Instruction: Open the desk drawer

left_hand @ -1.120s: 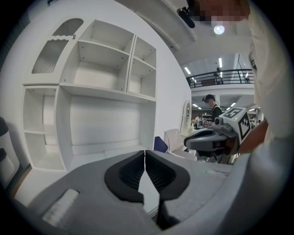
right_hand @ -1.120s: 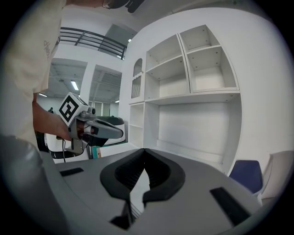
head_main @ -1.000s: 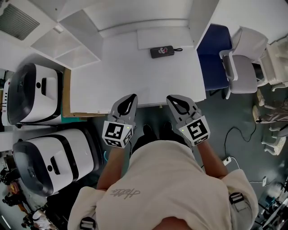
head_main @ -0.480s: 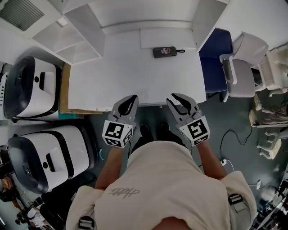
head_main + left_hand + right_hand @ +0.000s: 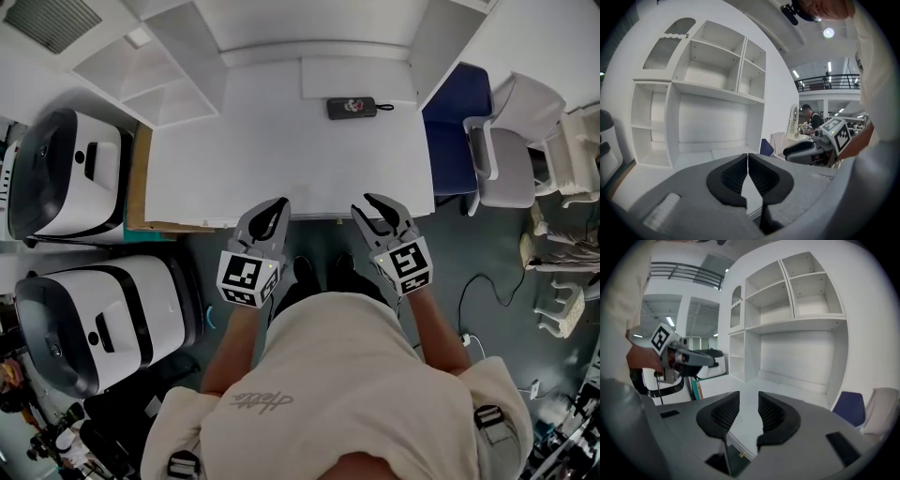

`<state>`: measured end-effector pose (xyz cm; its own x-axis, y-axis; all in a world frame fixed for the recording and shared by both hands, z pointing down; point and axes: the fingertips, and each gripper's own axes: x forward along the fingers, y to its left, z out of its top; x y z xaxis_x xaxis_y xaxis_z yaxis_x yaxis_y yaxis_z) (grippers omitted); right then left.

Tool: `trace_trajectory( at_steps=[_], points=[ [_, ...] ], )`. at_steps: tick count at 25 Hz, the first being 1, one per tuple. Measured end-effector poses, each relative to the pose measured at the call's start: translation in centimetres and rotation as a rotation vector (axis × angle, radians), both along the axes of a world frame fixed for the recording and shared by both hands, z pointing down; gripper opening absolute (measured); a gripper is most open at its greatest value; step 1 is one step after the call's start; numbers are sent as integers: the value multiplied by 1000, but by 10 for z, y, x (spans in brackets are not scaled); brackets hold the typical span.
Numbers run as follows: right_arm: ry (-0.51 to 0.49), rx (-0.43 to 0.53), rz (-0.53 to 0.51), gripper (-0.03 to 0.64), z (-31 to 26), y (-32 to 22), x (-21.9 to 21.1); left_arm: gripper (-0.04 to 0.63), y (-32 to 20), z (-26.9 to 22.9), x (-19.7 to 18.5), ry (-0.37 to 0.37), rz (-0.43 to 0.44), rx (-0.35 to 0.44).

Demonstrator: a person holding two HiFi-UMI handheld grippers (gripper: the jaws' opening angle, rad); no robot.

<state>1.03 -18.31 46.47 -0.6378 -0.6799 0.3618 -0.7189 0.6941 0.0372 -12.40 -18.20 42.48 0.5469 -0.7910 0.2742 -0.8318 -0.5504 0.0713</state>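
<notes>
White desk (image 5: 281, 141) filled the middle of the scene, with open shelving (image 5: 159, 89) rising at its back edge. And both tools were lined up at the front edge!

The left gripper (image 5: 277, 204) sat clenched, pads tip to tip, with nothing in them. The right gripper (image 5: 369, 202) had just been opening its jaws, and they stood apart and empty, only the desk's front lip showing through the gap.

The drawer? Tucked under that front edge, roughly between the two grippers as best I could judge, and apparently not yet pulled out. The head view hid its face, and the right gripper view gave only a dark band below the lip.

So this looked like the approach step, with no hold on the drawer yet. The next move, I'd say, called for the right gripper to dip under the lip, find a handle or edge, close on it and pull straight back toward the person.

The count:
- Two grippers.
- One small black case (image 5: 352, 108) near the back edge.
- Two white-and-black machines (image 5: 66, 183) (image 5: 103, 319) off the left edge.
- One blue chair (image 5: 450, 141) and one white chair (image 5: 511, 159) off the right.
</notes>
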Motion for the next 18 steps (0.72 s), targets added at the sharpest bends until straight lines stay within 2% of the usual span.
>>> trace_trajectory(
  at_steps=[2, 5, 10, 18],
  points=[
    [32, -70, 23, 109, 36, 3, 6, 18, 1, 9, -1, -9, -5, -16],
    [7, -204, 59, 109, 80, 12, 14, 17, 2, 21, -2, -11, -5, -42],
    [17, -362, 69, 109, 133, 27, 12, 18, 3, 41, -3, -10, 13, -84],
    [110, -531, 51, 109, 228, 39, -4, 18, 1, 70, -4, -8, 44, -138]
  ],
)
